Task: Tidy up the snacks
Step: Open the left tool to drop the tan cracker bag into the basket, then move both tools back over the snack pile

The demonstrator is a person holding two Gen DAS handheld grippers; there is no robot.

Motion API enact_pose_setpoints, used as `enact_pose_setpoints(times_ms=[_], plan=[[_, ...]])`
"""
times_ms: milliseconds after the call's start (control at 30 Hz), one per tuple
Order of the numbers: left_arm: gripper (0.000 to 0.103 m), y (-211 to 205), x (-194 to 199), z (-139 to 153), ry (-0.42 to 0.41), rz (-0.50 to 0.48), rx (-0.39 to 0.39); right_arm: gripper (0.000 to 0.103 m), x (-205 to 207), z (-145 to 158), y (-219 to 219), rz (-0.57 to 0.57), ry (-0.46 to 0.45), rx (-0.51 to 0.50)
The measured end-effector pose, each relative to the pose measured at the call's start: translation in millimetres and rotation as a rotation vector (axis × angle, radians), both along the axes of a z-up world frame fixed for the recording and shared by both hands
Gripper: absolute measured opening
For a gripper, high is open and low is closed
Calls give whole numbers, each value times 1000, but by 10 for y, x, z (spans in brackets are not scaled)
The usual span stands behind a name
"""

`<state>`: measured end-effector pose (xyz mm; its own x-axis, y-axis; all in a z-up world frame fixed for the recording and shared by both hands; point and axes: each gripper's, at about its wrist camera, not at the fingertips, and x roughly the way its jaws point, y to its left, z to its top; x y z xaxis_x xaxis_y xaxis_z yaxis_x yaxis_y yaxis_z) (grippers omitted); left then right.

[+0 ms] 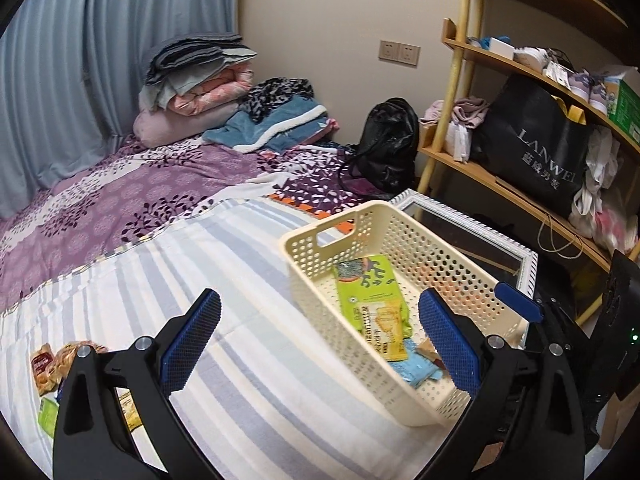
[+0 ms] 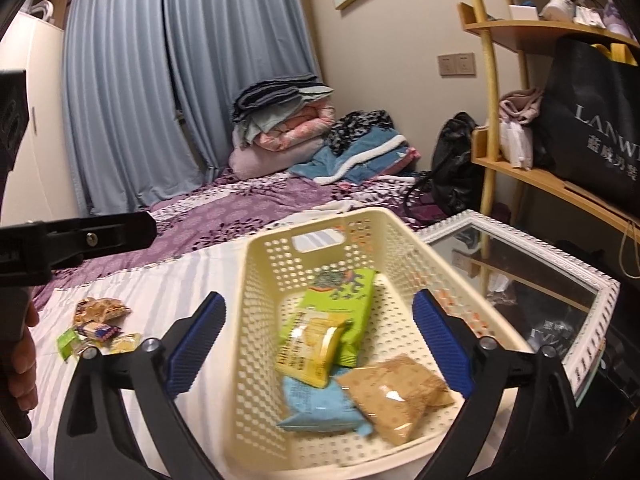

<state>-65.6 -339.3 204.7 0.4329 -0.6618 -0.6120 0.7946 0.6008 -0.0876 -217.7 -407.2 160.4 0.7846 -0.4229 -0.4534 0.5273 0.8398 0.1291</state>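
Basket (image 2: 256, 320) at bed's (image 1: 180, 272) right edge collects packets: green pack (image 2: 344, 296) inside. Loose snacks (image 2: 96, 328) wait left. Right gripper (image 2: 316, 340) released above basket; left gripper (image 1: 320, 340) released, empty.

Perforated matt plastic basket (image 2: 256, 320) holds glossy foil snack packets (image 2: 320, 344) (crinkled) on striped cloth bedsheet (image 1: 240, 264)

Cream perforated basket (image 2: 256, 320); green (image 2: 348, 304), yellow (image 2: 310, 346), blue (image 2: 320, 404), tan (image 2: 400, 396) packets; purple floral bedspread (image 1: 120, 192); blue-padded black tongs (image 2: 318, 346).
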Motion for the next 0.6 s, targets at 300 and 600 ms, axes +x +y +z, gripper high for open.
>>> enact_pose_setpoints(times_ms=[300, 600], plan=[[100, 474, 182, -17, 8, 100, -17, 98, 232, 23, 312, 110, 19, 0], [100, 1028, 384, -122, 49, 215, -28, 98, 472, 9, 663, 224, 40, -16]])
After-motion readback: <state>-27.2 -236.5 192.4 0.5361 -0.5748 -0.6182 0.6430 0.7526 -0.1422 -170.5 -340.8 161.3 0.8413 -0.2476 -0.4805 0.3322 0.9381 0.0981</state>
